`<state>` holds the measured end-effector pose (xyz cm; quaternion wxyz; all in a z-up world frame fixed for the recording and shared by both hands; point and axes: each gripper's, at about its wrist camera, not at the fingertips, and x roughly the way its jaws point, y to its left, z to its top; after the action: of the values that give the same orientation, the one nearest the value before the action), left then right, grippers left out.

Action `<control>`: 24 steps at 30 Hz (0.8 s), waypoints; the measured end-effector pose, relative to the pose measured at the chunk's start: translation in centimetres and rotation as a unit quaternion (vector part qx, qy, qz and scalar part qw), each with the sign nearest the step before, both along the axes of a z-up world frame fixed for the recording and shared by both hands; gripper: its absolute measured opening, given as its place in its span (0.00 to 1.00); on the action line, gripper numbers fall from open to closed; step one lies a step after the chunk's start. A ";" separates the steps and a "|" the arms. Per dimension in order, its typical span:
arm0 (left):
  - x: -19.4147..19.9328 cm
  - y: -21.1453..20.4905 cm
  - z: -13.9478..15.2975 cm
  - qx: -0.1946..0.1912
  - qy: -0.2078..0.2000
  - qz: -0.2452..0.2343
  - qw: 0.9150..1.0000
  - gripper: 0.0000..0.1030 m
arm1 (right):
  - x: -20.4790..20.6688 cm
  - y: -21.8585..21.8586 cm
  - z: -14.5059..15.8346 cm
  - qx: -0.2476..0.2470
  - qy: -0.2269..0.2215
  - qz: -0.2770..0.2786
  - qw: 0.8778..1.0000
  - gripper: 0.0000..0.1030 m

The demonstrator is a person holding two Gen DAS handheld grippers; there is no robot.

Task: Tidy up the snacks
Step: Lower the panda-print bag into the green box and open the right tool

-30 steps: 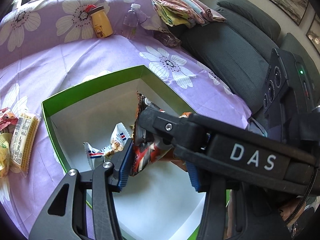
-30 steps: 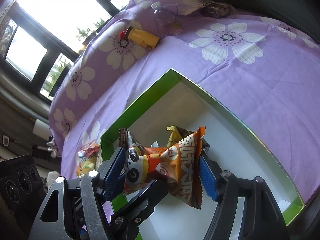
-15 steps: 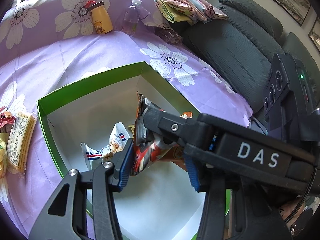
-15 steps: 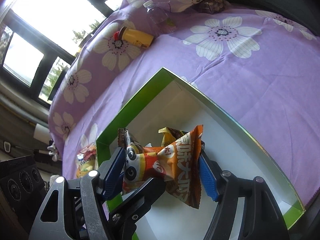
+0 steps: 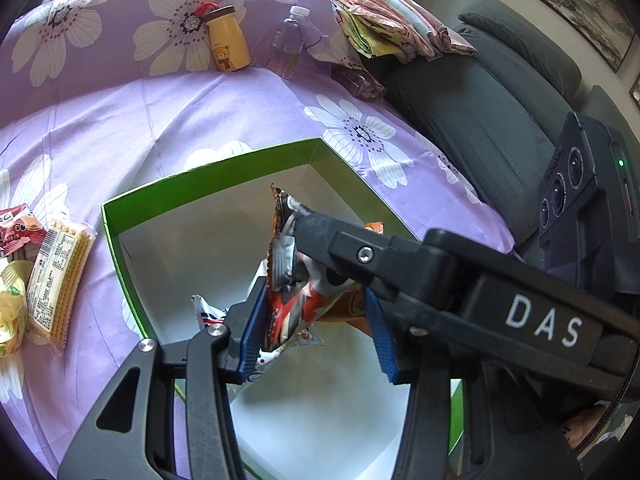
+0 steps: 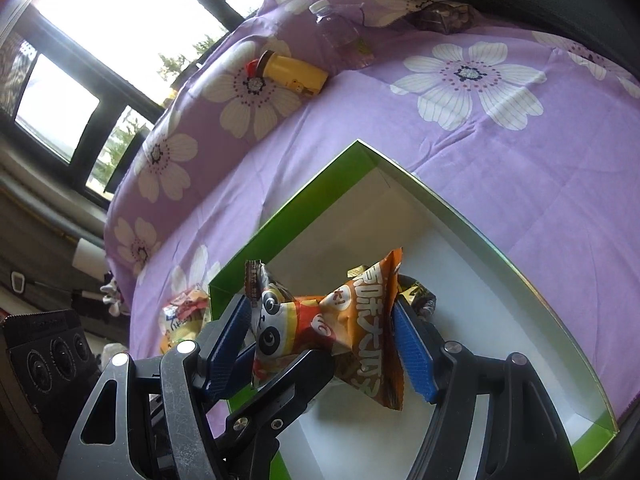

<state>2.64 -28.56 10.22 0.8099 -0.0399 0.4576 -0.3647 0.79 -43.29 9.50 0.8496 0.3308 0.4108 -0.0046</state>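
Both grippers over the green box (image 5: 208, 184), which sits on a purple floral sheet (image 5: 120, 120). Right gripper (image 6: 326, 334) has its jaws pinching an orange panda snack bag (image 6: 320, 320) across its width, blue pads pressed into both sides, bag held up above the white box floor. Left gripper (image 5: 316, 320) is at the same bag from the other side; its left pad touches the bag's crinkled end, right pad looks just off the wrapper, so cannot tell if it truly grips. The right gripper's finger crosses the left wrist view in front of the bag. A white-and-blue snack packet (image 5: 212, 314) lies on the box floor beneath the bag. More snacks outside the box on the sheet: a wafer pack (image 5: 56, 276), a red packet (image 5: 18, 226), a yellowish packet (image 5: 10, 308). Far edge of sheet: yellow bear bottle (image 5: 228, 46), clear water bottle (image 5: 288, 46). Folded cloths (image 5: 384, 20) on a grey sofa (image 5: 480, 100) beside.
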 end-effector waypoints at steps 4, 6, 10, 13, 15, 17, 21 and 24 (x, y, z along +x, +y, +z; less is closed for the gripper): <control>1.0 0.6 0.1 0.001 0.001 0.017 1.000 0.46 | 1.3 0.5 0.2 0.000 -0.006 0.012 1.000 0.71; 1.6 0.8 0.0 0.004 0.003 0.028 1.000 0.45 | 1.8 0.6 0.1 0.001 -0.008 0.016 1.000 0.71; 2.7 1.1 -0.7 0.016 0.013 0.046 0.999 0.44 | 3.1 0.7 0.0 -0.001 -0.013 0.020 1.000 0.71; 3.4 1.4 -1.2 0.016 0.024 0.057 0.998 0.32 | 3.8 0.8 -0.2 0.009 -0.019 0.028 0.999 0.71; 3.5 1.5 -1.4 0.016 0.030 0.059 0.998 0.32 | 4.1 1.1 -0.5 0.014 -0.017 0.033 0.999 0.71; 3.6 1.5 -1.6 0.020 0.029 0.059 0.998 0.32 | 4.4 1.3 -0.8 0.008 -0.008 0.031 0.999 0.71; 4.0 1.5 -1.9 0.026 0.032 0.067 0.997 0.32 | 4.7 1.0 -1.4 0.021 -0.001 0.032 0.999 0.71; 4.0 1.4 -2.0 0.030 0.026 0.069 0.997 0.32 | 4.8 0.9 -1.8 0.030 0.001 0.032 0.999 0.71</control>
<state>6.63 -27.21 8.23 0.8218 -0.0563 0.4854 -0.2929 5.57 -42.44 7.72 0.8385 0.3429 0.4221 0.0349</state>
